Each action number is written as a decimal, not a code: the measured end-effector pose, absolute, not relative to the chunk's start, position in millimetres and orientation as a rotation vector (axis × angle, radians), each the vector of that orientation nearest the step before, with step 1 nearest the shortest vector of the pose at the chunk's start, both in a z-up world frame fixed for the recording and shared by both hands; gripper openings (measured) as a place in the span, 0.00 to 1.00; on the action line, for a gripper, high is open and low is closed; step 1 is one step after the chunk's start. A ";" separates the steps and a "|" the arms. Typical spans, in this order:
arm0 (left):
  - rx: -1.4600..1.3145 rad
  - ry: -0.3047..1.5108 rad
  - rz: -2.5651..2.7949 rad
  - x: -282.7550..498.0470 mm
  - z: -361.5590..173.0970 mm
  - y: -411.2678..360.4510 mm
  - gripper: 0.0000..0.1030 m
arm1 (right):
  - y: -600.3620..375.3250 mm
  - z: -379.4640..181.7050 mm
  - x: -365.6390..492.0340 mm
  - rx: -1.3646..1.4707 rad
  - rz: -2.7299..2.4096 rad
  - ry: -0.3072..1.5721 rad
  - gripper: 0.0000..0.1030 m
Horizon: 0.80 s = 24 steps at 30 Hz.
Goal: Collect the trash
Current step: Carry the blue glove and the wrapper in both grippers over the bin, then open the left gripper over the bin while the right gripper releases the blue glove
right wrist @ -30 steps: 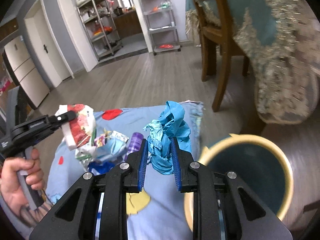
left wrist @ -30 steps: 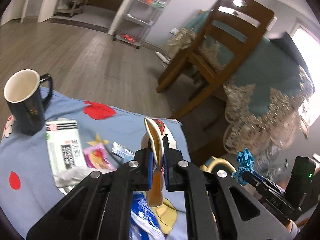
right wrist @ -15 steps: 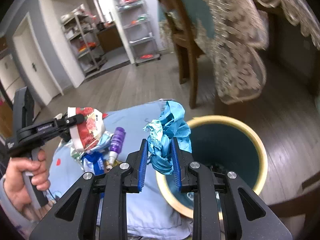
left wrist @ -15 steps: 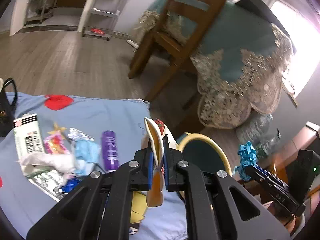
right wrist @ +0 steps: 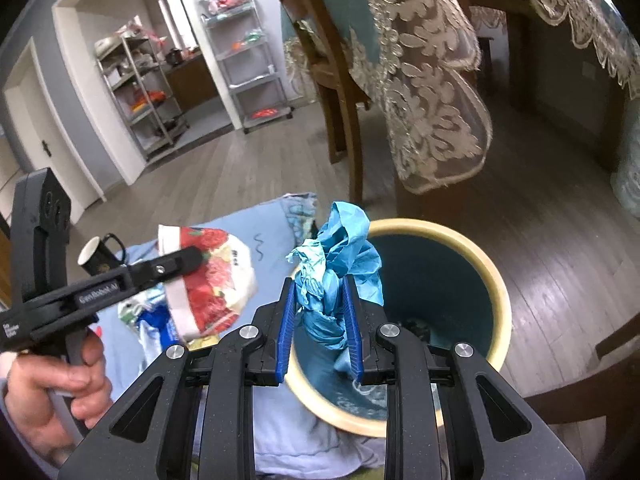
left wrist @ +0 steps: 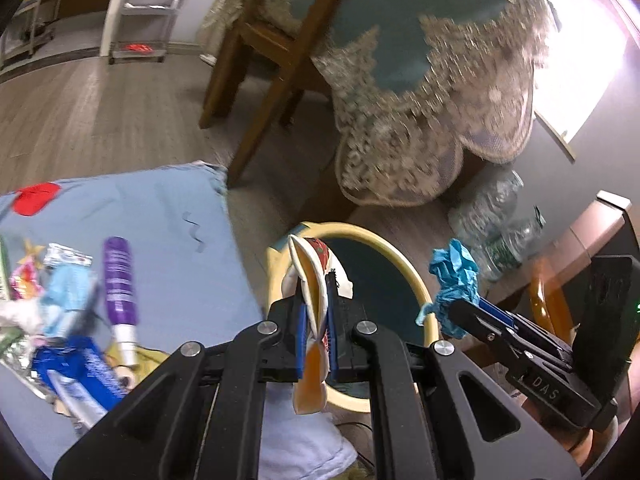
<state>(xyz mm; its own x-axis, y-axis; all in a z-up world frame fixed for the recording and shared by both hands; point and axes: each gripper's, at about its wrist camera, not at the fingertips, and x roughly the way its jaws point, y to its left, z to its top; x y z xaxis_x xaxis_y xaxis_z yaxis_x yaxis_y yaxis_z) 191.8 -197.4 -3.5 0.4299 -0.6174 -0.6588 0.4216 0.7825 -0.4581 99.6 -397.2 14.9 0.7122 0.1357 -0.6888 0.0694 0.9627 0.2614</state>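
Because both pieces look light and limp, the left gripper (left wrist: 317, 334) has its fingers clamped on the flattened paper cup (left wrist: 311, 280) and the right gripper (right wrist: 320, 330) squeezes the crumpled blue wrapper (right wrist: 340, 264) mid-bundle, over the bin (right wrist: 472, 248).

Both wrist views angle down from close range, sharing the bin (left wrist: 404, 264) (right wrist: 486, 264) and table edge.
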 end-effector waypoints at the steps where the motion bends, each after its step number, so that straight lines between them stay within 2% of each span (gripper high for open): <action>1: -0.233 0.924 -0.663 191.6 -5.8 -204.4 0.07 | -399.9 14.1 99.3 0.286 0.031 0.781 0.24; 9: -0.189 0.976 -0.726 192.0 -30.1 -258.0 0.07 | -421.5 11.3 94.3 0.360 -0.019 0.774 0.24; 20: -0.181 1.070 -0.743 198.4 -65.4 -282.5 0.11 | -426.3 7.4 95.4 0.372 -0.035 0.788 0.24; 22: -0.177 1.076 -0.733 198.4 -67.8 -281.8 0.16 | -426.3 6.7 95.3 0.375 -0.039 0.790 0.24; 23: -0.177 1.077 -0.727 198.5 -68.1 -280.9 0.22 | -426.8 5.8 95.7 0.378 -0.041 0.794 0.24; 24: -0.177 1.074 -0.715 199.1 -67.7 -279.0 0.33 | -427.0 4.8 96.0 0.379 -0.043 0.798 0.24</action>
